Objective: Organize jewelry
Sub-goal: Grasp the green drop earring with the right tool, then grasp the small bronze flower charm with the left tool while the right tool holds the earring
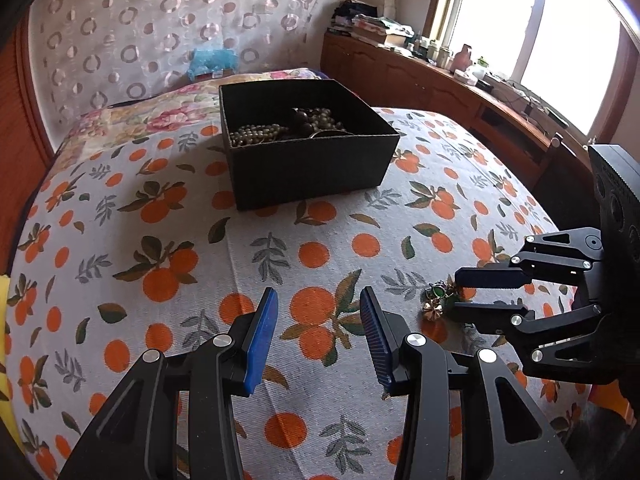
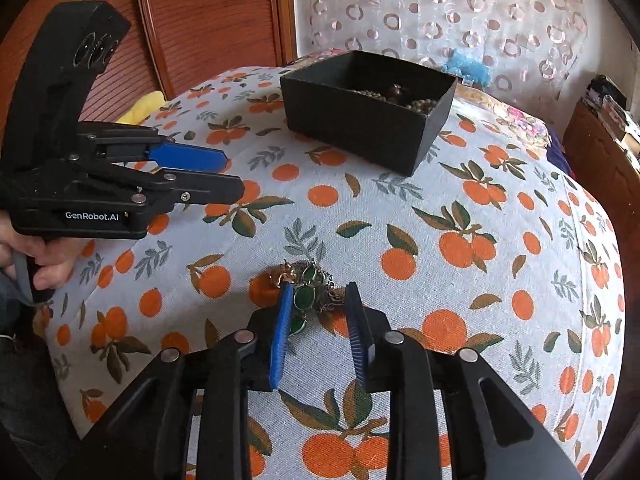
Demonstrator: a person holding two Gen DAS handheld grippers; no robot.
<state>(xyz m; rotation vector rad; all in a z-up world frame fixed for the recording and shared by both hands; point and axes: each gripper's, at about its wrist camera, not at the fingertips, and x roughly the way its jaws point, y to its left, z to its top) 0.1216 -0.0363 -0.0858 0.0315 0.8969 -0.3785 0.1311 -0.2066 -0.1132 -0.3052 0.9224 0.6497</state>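
Left wrist view. The left gripper hangs over the bedspread with its blue pads well apart and nothing between them. At the right edge the right gripper lies low over the cloth, its two fingers stacked one above the other in this view, with a gap between them. A tangled necklace of gilt pieces and green stones lies on the cloth at those fingertips, partly within the gap. Farther back, a black box stands on the bedspread; it contains strings of beads, pale ones on the left and darker ones on the right. The box is well apart from both grippers. A wooden cabinet runs under the window at the rear right.

Right wrist view. The right gripper is partly open, one finger on each side of the necklace. The green stones lie between the pads, close to the left pad; whether either pad touches them cannot be told. The necklace rests on the bedspread. The left gripper appears at the left, held by a hand, its fingers parted and empty. The box stands beyond, with beads visible over its rim.
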